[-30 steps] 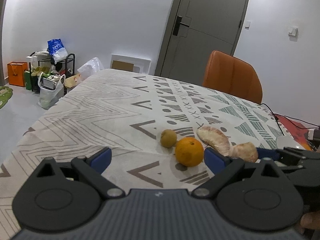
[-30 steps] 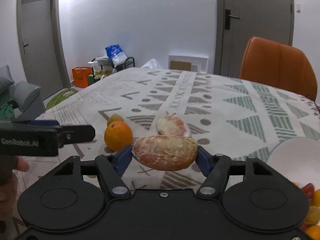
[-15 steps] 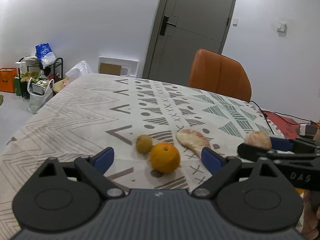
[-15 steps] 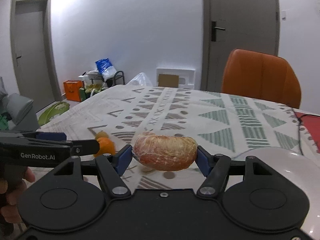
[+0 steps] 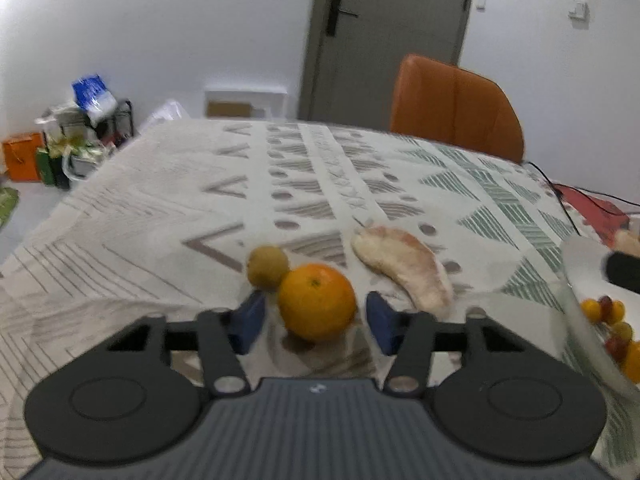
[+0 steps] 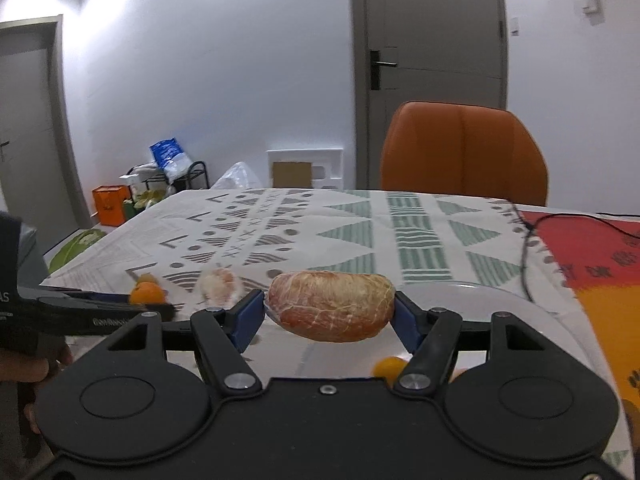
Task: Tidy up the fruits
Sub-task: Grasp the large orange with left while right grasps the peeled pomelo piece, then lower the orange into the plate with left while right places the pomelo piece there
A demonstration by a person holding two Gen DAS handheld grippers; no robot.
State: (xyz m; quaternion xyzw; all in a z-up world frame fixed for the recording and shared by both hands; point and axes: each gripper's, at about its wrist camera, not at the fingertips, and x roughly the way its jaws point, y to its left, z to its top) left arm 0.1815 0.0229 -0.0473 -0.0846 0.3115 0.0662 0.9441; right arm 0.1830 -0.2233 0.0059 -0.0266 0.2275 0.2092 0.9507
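An orange [image 5: 317, 305] lies on the patterned tablecloth between the open fingers of my left gripper [image 5: 316, 322], with small gaps on both sides. A small yellow-green fruit [image 5: 267, 266] touches it behind left. A peeled pomelo segment [image 5: 402, 266] lies to its right. My right gripper [image 6: 330, 316] is shut on another peeled pomelo piece [image 6: 330, 306], held above a white bowl [image 6: 520, 312] that holds small fruits [image 5: 612, 328]. In the right wrist view the orange [image 6: 147, 293] and the loose segment [image 6: 220, 286] show at left.
An orange chair [image 5: 456, 108] stands at the table's far side before a grey door [image 5: 384, 36]. A black cable [image 6: 528, 252] runs over a red and orange mat [image 6: 592, 264] at right. A cluttered rack [image 5: 80, 136] stands on the floor at left.
My left gripper moved forward and narrowed around the orange. My right gripper carried the pomelo piece rightward to above the white bowl.
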